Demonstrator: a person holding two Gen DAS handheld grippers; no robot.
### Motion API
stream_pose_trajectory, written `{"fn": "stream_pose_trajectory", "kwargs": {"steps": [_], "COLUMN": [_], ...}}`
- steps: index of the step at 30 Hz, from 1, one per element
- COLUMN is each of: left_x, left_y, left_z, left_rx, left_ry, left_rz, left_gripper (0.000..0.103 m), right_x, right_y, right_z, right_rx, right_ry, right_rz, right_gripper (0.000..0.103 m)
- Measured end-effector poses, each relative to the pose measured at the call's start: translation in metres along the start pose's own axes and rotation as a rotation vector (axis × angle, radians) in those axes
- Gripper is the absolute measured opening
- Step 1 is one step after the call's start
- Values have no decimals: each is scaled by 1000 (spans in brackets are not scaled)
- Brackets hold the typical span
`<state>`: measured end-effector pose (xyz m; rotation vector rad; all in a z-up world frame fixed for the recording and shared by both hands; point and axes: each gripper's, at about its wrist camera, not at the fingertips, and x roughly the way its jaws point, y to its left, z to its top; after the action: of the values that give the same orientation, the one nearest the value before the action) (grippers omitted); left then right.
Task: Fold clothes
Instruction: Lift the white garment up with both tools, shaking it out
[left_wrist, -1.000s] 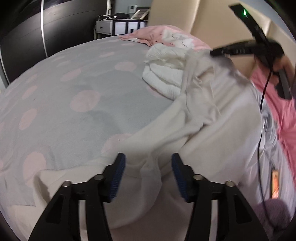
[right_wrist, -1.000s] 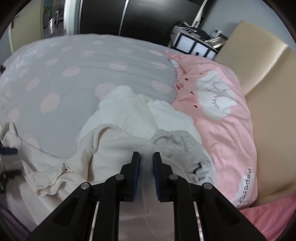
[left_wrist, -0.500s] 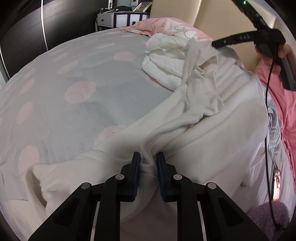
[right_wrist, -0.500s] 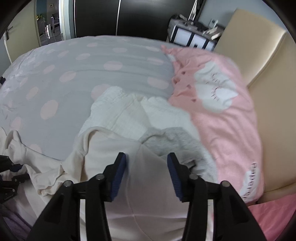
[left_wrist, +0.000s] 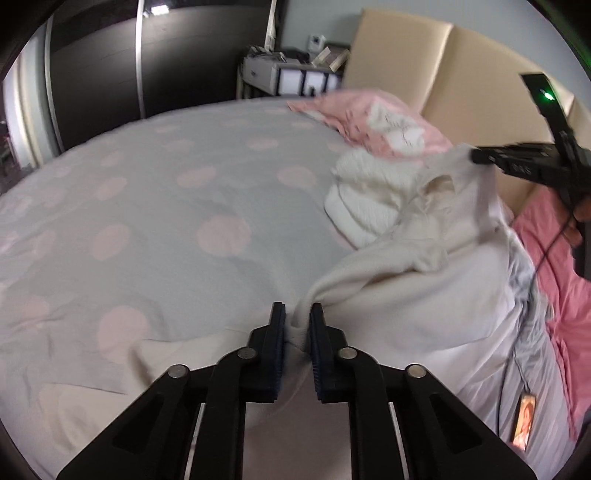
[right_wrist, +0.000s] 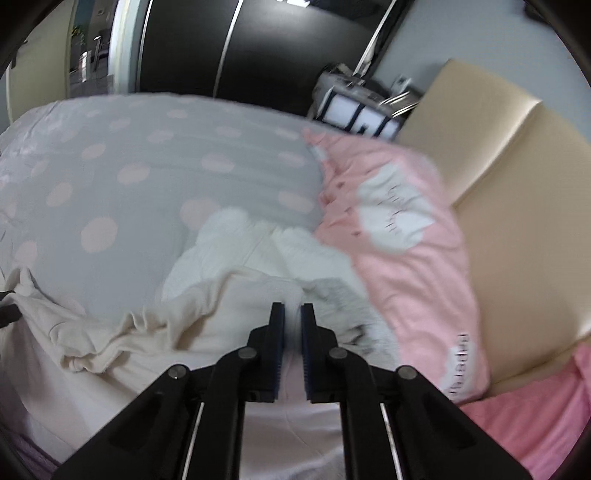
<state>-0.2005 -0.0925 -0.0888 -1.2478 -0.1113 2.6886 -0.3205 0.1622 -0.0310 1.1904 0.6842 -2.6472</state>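
Folding's barely begun — left tool (left_wrist: 297, 322) and right tool (right_wrist: 292, 320) each pinch the cream garment (left_wrist: 424, 295). Right grip's blurry, probably cloth — heap (right_wrist: 236, 251) waits.

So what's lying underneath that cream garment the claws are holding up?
Under the cream garment a white textured cloth and a grey piece poke out, on the spotted bedspread. Anything deeper is covered.

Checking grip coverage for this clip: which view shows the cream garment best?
The left wrist view: the cream garment stretches from the left gripper up to the right gripper, so both pinched ends show. The right wrist view shows only crumpled folds and blurred cloth at its own jaws.
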Motion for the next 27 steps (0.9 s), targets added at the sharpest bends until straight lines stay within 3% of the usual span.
{"fn": "stream_pose_trajectory", "kwargs": {"steps": [6,12,18,22,27], "left_x": [-64,-135,-235,-314,-398], "left_y": [28,49,100,114,125], "left_z": [19,16,14,17,13], "left_rx": [-58,-84,-170,-155,-148], "left_ry": [-117,-251,-422,-564,-693], "left_rz": [50,141,239,328,377], "left_gripper": [11,11,11,11,11], "right_x": [-84,-172,-248,-308,-363], "right_y": [-2,32,65,90,116], "right_z": [19,43,59,68,68], "right_rx": [43,6,25,13,21], "right_ry": [-129,-265,-389,-500,-591], "right_rz": [-49,-58,-63,-51,-45], "right_gripper": [8,8,7,7,7]}}
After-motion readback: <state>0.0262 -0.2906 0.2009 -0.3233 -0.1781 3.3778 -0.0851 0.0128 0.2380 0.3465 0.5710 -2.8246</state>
